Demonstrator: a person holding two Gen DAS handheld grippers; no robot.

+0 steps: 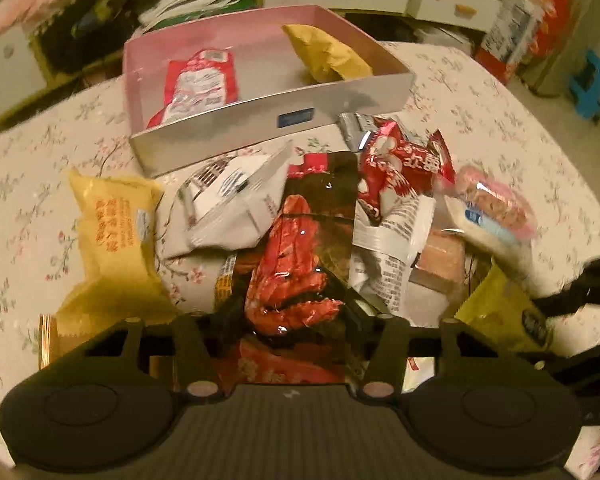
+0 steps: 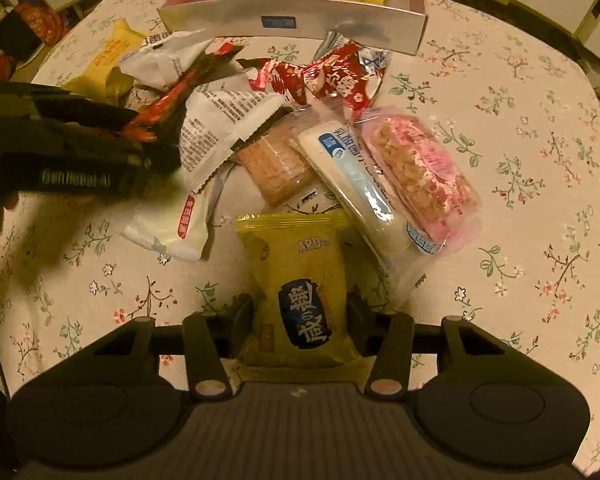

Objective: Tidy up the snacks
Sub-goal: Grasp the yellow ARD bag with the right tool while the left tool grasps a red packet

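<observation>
A heap of snack packets lies on the flowered tablecloth in front of a pink-lined box (image 1: 260,128) (image 2: 300,12). In the box are a red-and-white packet (image 1: 200,84) and a yellow one (image 1: 324,52). My left gripper (image 1: 296,320) points steeply down, and its fingers press both sides of a red-and-black packet (image 1: 296,264) in the middle of the heap. The same gripper (image 2: 152,148) shows at the left of the right wrist view. My right gripper (image 2: 300,320) is shut on a yellow-green packet (image 2: 300,280) with a dark blue label at the near edge of the heap.
Around the held packets lie a yellow cake packet (image 1: 112,240), white packets (image 1: 228,208), red sweets (image 1: 404,168), a cracker pack (image 2: 276,168), a white-and-blue bar (image 2: 360,184) and a pink bar (image 2: 420,168). Drawers and a blue stool (image 1: 592,88) stand beyond the table's edge.
</observation>
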